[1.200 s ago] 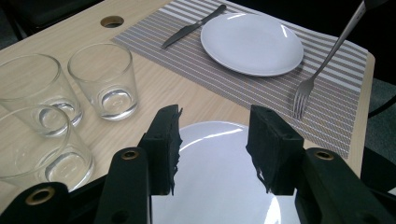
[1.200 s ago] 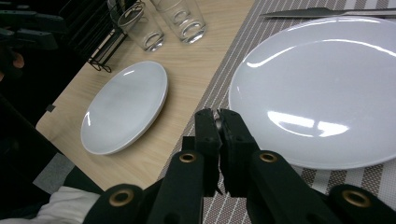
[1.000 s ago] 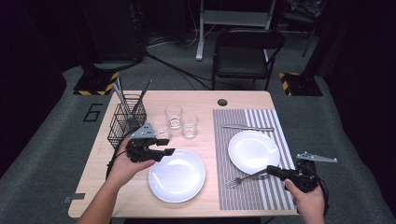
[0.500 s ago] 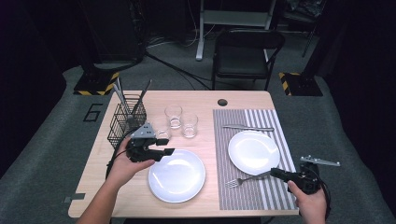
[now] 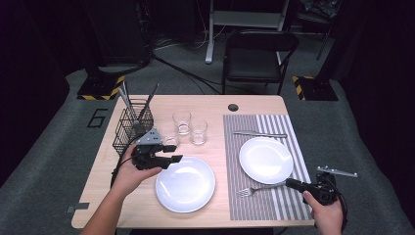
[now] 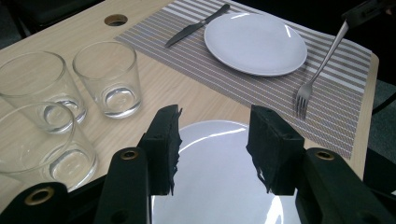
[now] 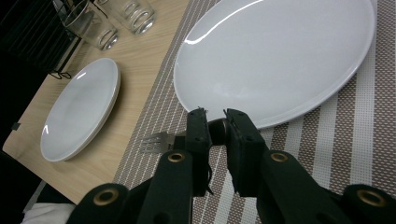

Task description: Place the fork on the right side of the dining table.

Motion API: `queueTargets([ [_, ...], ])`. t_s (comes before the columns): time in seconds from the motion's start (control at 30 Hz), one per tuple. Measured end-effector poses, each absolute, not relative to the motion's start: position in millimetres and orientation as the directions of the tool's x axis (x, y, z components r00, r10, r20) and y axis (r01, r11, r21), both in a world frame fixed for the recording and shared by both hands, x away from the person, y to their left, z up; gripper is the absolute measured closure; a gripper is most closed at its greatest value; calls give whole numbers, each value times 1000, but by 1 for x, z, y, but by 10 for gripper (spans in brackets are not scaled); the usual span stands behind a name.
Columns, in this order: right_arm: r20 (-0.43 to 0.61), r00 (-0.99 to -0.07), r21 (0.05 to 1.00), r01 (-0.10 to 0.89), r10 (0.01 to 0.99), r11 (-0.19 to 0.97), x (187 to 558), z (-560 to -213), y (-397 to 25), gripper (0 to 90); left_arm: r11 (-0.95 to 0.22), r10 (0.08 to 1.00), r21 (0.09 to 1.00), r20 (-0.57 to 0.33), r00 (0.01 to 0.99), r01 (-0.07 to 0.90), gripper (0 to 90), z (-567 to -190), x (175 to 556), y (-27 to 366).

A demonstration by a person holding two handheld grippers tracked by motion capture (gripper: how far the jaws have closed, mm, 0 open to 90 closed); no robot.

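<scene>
My right gripper (image 5: 289, 184) (image 7: 215, 127) is shut on the handle end of a silver fork (image 5: 258, 188) (image 7: 158, 138). The fork is tilted: its tines touch the striped placemat (image 5: 288, 205) and its handle is raised, as the left gripper view shows (image 6: 318, 70). A white plate (image 5: 266, 159) (image 7: 275, 56) lies on the mat just beyond the fork. My left gripper (image 5: 175, 158) (image 6: 212, 140) hovers open over the far left rim of a second white plate (image 5: 186, 184) (image 6: 219, 186) on the bare wood, with nothing between its jaws.
Three empty glasses (image 5: 181, 121) (image 5: 198, 130) (image 5: 169, 139) stand behind the left plate. A black wire basket (image 5: 131, 128) with utensils is at the far left. A knife (image 5: 259, 133) lies beyond the right plate. The table's front edge is close to both hands.
My right gripper has drawn slightly back toward the near right corner with the fork still in it. The left gripper has stayed where it was.
</scene>
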State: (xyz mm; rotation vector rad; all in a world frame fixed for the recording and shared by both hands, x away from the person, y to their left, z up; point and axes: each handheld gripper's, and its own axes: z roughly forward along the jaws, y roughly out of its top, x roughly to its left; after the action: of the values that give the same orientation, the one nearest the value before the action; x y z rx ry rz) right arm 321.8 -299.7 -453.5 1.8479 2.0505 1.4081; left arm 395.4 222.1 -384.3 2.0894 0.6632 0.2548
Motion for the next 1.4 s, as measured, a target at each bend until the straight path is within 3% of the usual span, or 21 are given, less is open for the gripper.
queueTargets([
  [0.47, 555, -248, 592, 788, 794, -168, 325, -469, -311, 775, -449, 550, 817, -67, 832, 363, 532, -384, 396, 223],
  [1.4, 529, -170, 558, 807, 831, -191, 329, -489, -321, 722, -445, 562, 818, -61, 825, 364, 528, -383, 396, 225],
])
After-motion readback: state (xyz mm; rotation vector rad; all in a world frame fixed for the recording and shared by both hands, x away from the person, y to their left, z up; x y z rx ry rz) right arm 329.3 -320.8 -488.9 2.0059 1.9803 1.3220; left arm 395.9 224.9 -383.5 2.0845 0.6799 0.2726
